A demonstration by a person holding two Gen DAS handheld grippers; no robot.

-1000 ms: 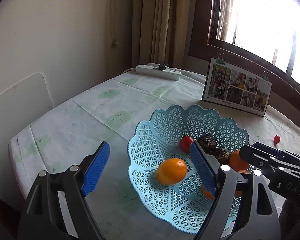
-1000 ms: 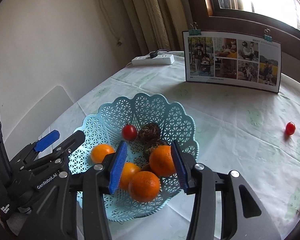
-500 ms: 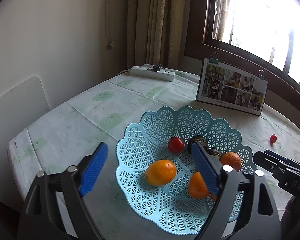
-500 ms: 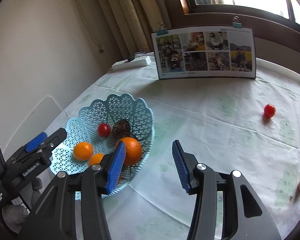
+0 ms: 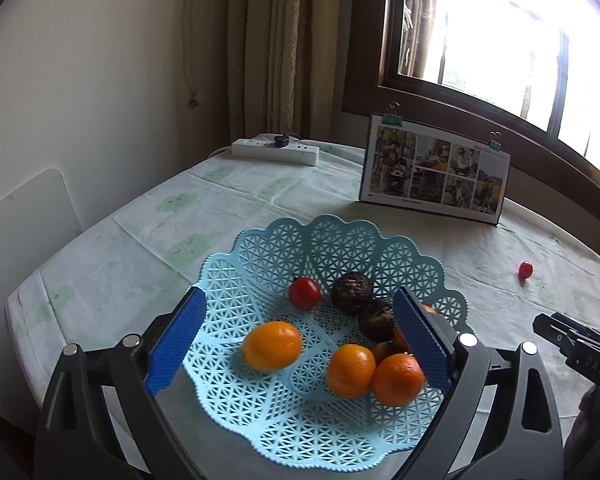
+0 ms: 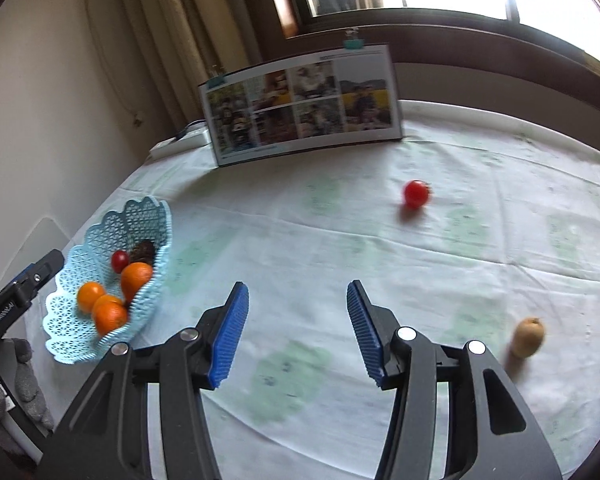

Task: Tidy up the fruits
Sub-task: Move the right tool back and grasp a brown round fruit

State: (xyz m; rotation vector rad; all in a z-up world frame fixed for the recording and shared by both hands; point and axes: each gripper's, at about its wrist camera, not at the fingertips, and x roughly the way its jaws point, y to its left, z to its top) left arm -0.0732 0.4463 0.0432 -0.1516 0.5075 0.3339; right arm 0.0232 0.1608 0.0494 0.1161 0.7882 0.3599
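A light blue lattice basket (image 5: 260, 256) (image 6: 68, 332) sits on the table and holds several oranges (image 5: 272, 346), a red tomato (image 5: 305, 293) and two dark round fruits (image 5: 352, 293). My left gripper (image 5: 300, 344) hangs open over the basket with nothing between its fingers. My right gripper (image 6: 296, 328) is open and empty above bare tablecloth, to the right of the basket. A loose red tomato (image 6: 416, 193) (image 5: 525, 269) lies farther out on the cloth. A brown kiwi-like fruit (image 6: 529, 336) stands at the right.
A clipped photo board (image 5: 434, 174) (image 6: 300, 108) stands at the back of the table below the window. A white power strip (image 5: 275, 151) lies at the far left corner. The pale tablecloth (image 6: 320, 248) covers a rounded table; a white chair back (image 5: 24, 216) stands at the left edge.
My right gripper has swung away from the basket to the right, over open cloth, leaving an orange in the basket. The left gripper has shifted slightly and stays open over the basket.
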